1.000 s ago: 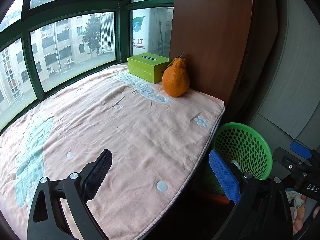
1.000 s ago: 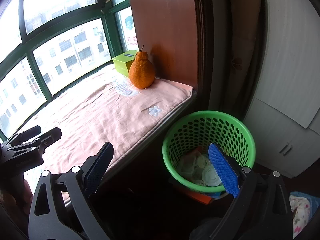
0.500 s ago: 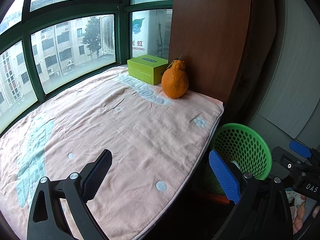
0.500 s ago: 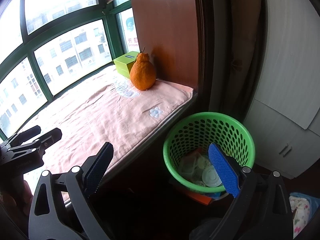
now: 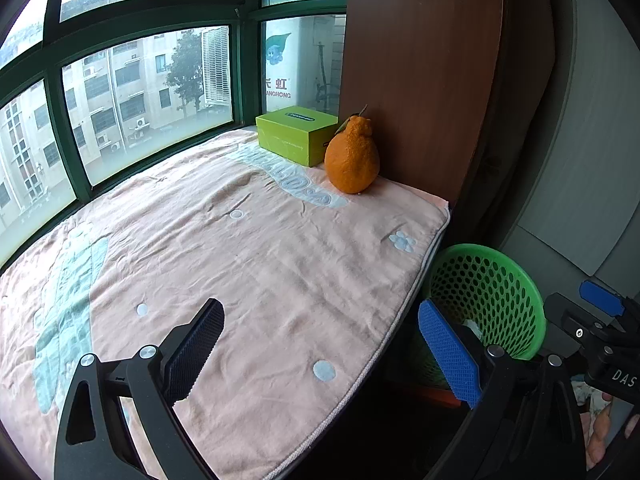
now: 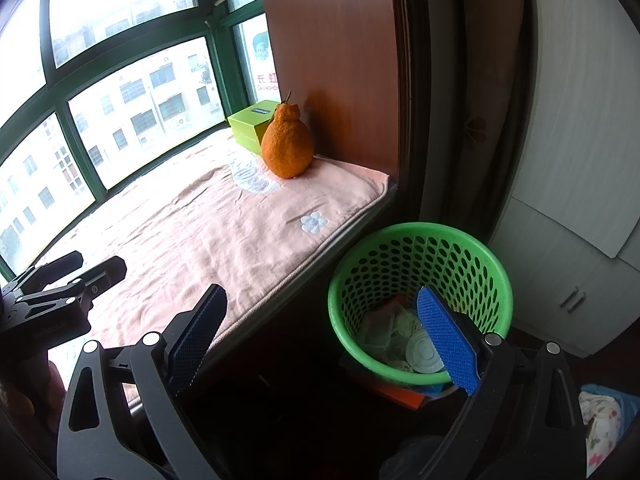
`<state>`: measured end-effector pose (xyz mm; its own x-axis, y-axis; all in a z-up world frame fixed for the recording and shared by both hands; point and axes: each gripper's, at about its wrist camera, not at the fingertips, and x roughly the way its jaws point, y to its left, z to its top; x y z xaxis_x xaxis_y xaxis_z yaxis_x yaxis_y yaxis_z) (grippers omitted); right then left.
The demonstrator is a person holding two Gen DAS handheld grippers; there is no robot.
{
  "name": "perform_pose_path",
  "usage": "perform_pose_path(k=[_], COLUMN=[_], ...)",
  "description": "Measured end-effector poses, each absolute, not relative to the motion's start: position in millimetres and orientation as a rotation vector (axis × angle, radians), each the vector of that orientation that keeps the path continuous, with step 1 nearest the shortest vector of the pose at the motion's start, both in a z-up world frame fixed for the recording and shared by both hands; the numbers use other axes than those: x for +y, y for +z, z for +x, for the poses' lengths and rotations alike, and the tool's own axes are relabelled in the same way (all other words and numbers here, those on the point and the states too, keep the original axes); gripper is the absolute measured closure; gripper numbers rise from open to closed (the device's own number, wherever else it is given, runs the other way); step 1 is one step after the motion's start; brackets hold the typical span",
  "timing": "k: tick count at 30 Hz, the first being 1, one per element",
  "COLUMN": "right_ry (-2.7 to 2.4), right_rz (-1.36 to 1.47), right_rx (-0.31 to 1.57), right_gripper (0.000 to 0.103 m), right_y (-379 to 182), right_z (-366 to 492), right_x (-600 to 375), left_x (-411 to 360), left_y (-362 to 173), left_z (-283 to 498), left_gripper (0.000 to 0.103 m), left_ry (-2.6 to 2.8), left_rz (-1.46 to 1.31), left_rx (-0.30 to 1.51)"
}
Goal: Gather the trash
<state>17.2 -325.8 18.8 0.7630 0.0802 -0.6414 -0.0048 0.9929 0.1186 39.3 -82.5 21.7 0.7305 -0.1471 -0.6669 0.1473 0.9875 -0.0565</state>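
Note:
A green mesh basket (image 6: 420,240) stands on the floor beside the window seat, with several white lids and wrappers (image 6: 404,336) inside. It also shows in the left wrist view (image 5: 500,280). My left gripper (image 5: 320,344) is open and empty above the front of the pink blanket (image 5: 240,248). My right gripper (image 6: 324,336) is open and empty, near the basket's left rim. The left gripper also shows in the right wrist view (image 6: 68,276). The right gripper shows at the right edge of the left wrist view (image 5: 592,320).
A large orange fruit (image 5: 352,160) and a green tissue box (image 5: 294,134) sit at the far end of the seat against a brown panel (image 5: 420,60). Windows (image 5: 140,92) line the left. White cabinet doors (image 6: 560,280) stand right of the basket.
Both views have shifted very slightly. The grippers stay open and empty.

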Motion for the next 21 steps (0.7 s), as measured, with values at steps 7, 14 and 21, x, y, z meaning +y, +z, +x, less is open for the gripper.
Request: perform_pose_path(k=[7,14,21], right_ry=[0.052,0.058,0.058], right_rz=[0.111,0.109,0.1], right_rx=[0.697,0.686,0.672], right_gripper=[0.008,0.008,0.008], right_y=[20.1,22.8,26.5], right_z=[16.4,16.3,15.6], right_x=[-325.0,-323.7,-322.8], left_x=[-82.1,-79.1,-74.4], left_y=[21.4,23.1,26.3], left_z=[39.1,39.0,38.9], left_gripper=[0.009,0.009,0.009], left_ry=[-0.16,-0.15,-0.128], left_rz=[0.004,0.005,0.009], left_rx=[0.732,0.722,0.707])
